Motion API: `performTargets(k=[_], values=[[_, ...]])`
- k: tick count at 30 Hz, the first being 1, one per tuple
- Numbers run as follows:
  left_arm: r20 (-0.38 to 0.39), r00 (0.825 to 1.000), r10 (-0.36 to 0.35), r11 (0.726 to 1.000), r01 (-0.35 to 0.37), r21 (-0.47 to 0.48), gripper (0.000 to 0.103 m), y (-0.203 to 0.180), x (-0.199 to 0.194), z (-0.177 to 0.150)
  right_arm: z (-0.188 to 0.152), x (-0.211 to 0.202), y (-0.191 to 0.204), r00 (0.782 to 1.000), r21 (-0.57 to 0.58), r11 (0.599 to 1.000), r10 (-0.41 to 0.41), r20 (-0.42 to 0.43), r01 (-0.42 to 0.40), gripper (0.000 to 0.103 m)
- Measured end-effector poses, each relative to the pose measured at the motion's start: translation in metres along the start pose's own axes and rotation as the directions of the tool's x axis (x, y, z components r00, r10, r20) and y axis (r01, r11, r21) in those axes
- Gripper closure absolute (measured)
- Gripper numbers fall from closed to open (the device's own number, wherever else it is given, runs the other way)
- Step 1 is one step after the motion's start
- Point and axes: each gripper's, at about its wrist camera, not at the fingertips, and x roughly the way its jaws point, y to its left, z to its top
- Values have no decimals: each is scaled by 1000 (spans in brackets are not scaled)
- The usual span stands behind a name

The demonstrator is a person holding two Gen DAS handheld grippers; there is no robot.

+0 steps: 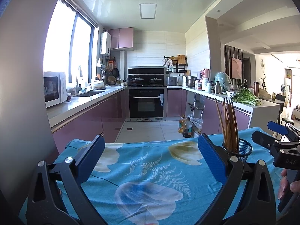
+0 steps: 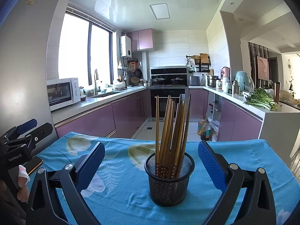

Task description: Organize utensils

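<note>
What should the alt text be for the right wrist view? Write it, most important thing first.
A black mesh cup holding a bundle of wooden chopsticks stands upright on a blue floral tablecloth, centred between the open right gripper fingers. The left gripper shows at the left edge; a kitchen lies behind.

Chopsticks (image 2: 169, 129) in mesh holder (image 2: 168, 183) on tablecloth (image 2: 127, 196), kitchen behind.

A blue floral cloth (image 2: 121, 202) covers the table. Behind it, a white microwave (image 2: 62, 91) stands on the left counter, a black oven (image 1: 147, 103) at the far wall, green vegetables (image 2: 261, 100) on the right counter, oil bottles (image 1: 185, 126) on the floor.
</note>
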Motion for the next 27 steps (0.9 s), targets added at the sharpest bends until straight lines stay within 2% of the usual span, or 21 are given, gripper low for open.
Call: performTargets(k=[27], values=[[-12, 1000, 12, 1000, -12, -4, 5, 0, 3, -1, 1, 3, -3, 1000, 5, 1000, -10, -2, 10, 7]])
